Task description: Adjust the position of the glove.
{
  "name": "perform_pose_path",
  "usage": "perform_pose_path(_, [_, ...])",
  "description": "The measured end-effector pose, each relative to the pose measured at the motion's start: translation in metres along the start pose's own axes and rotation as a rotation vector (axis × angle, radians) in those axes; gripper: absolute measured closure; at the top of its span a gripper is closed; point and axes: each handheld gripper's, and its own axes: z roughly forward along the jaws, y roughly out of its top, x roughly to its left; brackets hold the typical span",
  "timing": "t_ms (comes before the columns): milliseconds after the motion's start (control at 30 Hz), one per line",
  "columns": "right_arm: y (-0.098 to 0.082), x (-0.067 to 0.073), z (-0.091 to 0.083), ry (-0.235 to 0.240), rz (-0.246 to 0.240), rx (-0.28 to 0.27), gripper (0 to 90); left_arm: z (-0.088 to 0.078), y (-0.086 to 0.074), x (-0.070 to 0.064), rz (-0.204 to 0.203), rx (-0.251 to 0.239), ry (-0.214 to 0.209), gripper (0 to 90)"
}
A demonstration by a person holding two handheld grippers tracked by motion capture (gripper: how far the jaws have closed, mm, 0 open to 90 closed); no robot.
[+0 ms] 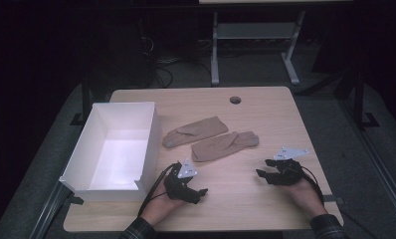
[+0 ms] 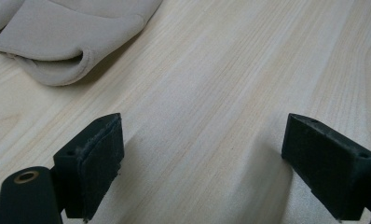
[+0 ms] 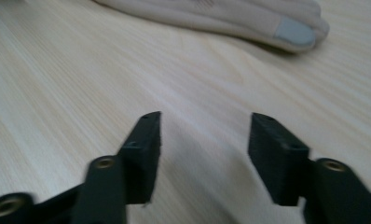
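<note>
Two beige gloves lie side by side mid-table: the far glove and the near glove. My left gripper rests low over the wood, just in front of the near glove's cuff end, open with nothing between its fingers. The left gripper view has that gripper with its jaws wide apart and the glove's cuff at the upper left. My right gripper sits right of the near glove, open and empty. In the right gripper view, the gripper faces a glove fingertip with a grey pad.
An open white box stands at the table's left side, close to my left hand. A round cable hole sits near the table's far edge. Bare wood lies right of the gloves. Another desk's legs stand beyond on the dark floor.
</note>
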Motion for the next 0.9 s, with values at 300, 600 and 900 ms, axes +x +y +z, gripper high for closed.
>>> perform_pose_path(300, [0.017, 0.005, 0.003, 0.073, -0.016, -0.054, 74.8, 0.000, 0.000, 0.000, -0.006, -0.001, 0.000, 12.2])
perform_pose_path(600, [0.034, 0.010, 0.015, 0.138, -0.056, -0.071, 90.0, 0.001, 0.001, 0.001, -0.006, -0.003, -0.002, 12.2])
perform_pose_path(900, [0.059, 0.021, 0.031, 0.183, -0.092, -0.089, 90.0, 0.001, 0.001, 0.001, 0.004, 0.001, -0.001, 12.2])
